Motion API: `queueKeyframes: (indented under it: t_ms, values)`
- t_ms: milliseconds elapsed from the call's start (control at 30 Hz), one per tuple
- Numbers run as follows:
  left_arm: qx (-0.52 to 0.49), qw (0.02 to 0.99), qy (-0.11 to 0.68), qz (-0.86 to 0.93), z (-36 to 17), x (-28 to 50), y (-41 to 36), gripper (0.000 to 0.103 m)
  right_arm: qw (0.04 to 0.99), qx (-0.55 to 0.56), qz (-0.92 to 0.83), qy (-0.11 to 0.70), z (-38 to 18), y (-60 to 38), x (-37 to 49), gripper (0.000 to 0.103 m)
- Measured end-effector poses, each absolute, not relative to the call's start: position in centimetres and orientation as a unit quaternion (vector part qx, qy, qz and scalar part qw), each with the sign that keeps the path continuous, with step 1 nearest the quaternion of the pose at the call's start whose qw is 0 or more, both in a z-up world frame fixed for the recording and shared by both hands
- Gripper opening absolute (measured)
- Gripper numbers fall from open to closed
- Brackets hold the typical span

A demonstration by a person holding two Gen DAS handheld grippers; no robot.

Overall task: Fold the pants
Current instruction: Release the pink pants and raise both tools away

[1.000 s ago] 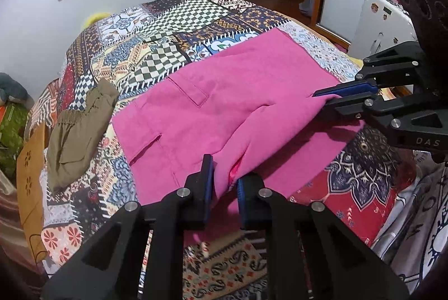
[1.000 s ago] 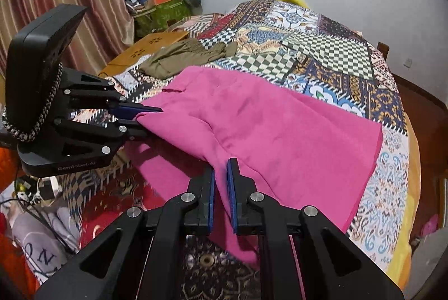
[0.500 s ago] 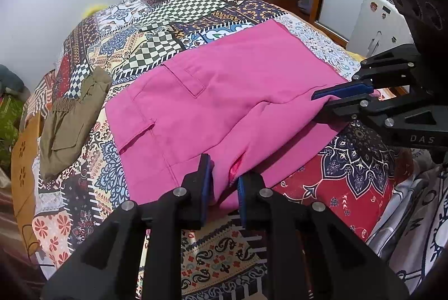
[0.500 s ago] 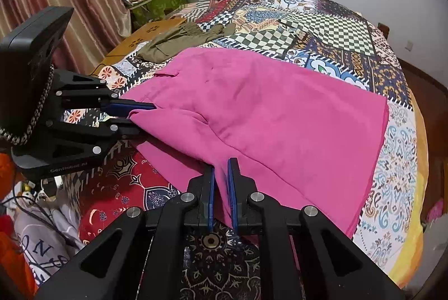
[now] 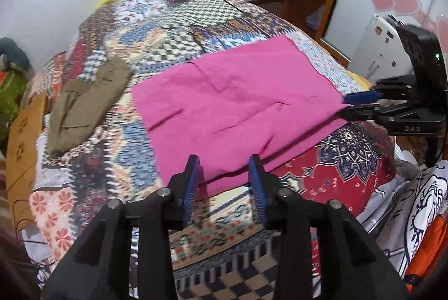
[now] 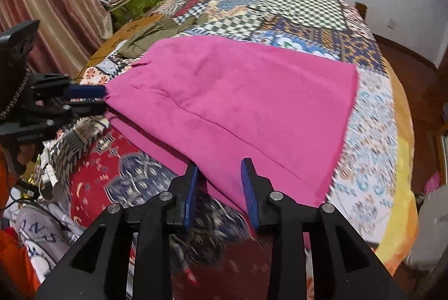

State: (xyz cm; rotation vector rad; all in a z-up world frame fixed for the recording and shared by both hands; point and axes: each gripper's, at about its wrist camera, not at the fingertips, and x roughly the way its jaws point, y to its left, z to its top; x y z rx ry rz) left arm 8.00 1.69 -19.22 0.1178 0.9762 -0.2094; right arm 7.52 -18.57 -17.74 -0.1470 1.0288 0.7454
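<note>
We see the bed point(image 5: 179, 28) under a patchwork quilt point(image 6: 302, 9), filling most of both views. The pink pants point(image 5: 238, 104) lie spread flat on the quilt's near half, folded over so that one layer lies on another, with a lower edge showing along the near side point(image 6: 156, 143). In the left wrist view a back pocket seam faces up. Beyond the pants, toward the far left side of the bed, an olive garment point(image 5: 84, 104) lies bunched, well apart from the pink cloth.

Our left gripper point(image 5: 226, 182) has its blue-padded fingers point(image 5: 193, 182) spread apart, the near edge of the pants lying between and just beyond the tips; nothing is clamped. Our right gripper point(image 6: 219, 185) likewise stands wide apart at the pants' near hem, holding nothing. Each gripper shows in the other's view at the side of the cloth point(image 5: 361, 104) point(image 6: 86, 100), tips just at the pink edge.
</note>
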Motion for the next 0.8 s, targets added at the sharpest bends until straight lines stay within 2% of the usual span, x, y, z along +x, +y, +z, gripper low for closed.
queueKeyframes:
  t_ms: [100,167,200,333,467,633,800]
  values:
    - [0.043,0.883,0.462,-0.071,-18.6,7.9,3.6,0.040,0.808,-0.062,0.330,0.484,-17.5,-20.1,7.5,0.028]
    - [0.029,0.885,0.461,-0.051,-18.5,8.0,4.7,0.047,0.813,-0.057,0.316,0.486,-17.4,-21.2,7.7,0.028]
    - [0.016,0.886,0.461,-0.040,-18.5,8.3,5.5,0.048,0.815,-0.055,0.310,0.486,-17.3,-21.6,7.7,0.028]
    - [-0.033,0.877,0.480,-0.023,-19.7,9.4,7.5,0.048,0.830,-0.035,0.284,0.478,-16.8,-23.5,8.2,0.029]
    - [-0.058,0.864,0.499,-0.037,-21.1,10.2,7.4,0.048,0.846,-0.014,0.261,0.465,-16.4,-24.8,8.8,0.041]
    - [-0.036,0.861,0.506,-0.038,-22.2,10.4,6.1,0.048,0.838,-0.005,0.259,0.480,-17.7,-24.1,9.6,0.041]
    - [-0.056,0.857,0.511,-0.033,-23.2,10.2,7.1,0.048,0.812,-0.033,0.263,0.520,-21.1,-22.6,9.6,0.041]
